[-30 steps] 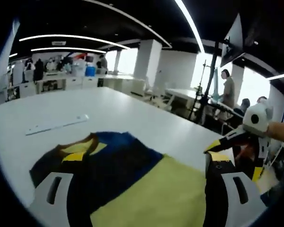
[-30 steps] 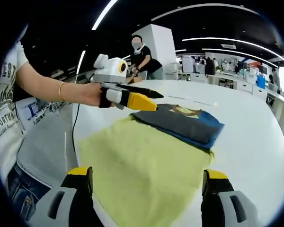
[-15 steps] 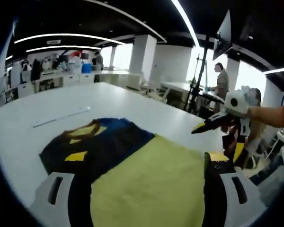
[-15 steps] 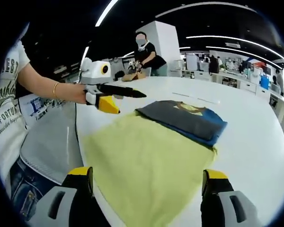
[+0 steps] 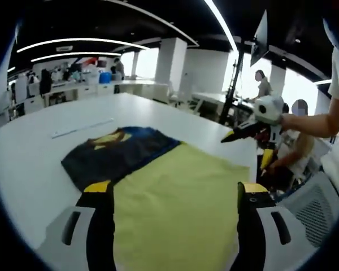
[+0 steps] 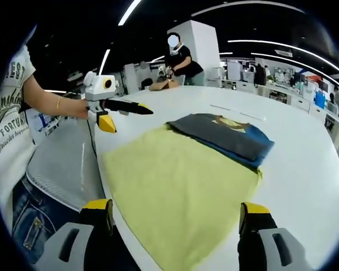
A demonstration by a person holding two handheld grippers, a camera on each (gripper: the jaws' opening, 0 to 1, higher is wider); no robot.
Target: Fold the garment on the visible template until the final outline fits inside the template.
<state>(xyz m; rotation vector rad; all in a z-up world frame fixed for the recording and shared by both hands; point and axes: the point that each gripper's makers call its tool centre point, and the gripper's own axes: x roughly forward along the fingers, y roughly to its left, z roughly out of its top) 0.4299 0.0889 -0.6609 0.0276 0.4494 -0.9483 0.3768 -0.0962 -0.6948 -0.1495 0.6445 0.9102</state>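
Pulled back from folded garment [image 6: 220, 138] on yellow template [image 6: 181, 189], both grippers [image 5: 172, 195] [image 6: 172, 212] spread, empty; next, checking fit.

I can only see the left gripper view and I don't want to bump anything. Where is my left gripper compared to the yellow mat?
Observer: In the right gripper view, the left gripper hangs in the air beside the yellow mat, near the table's edge. Its jaws are apart and touch nothing.
Operator: Is anybody standing close on that side?
Observer: Yes. A person in a black top stands at the far end of the table, beyond the folded shirt.
Operator: And the right gripper?
Observer: The right gripper has its jaws wide apart and holds nothing.
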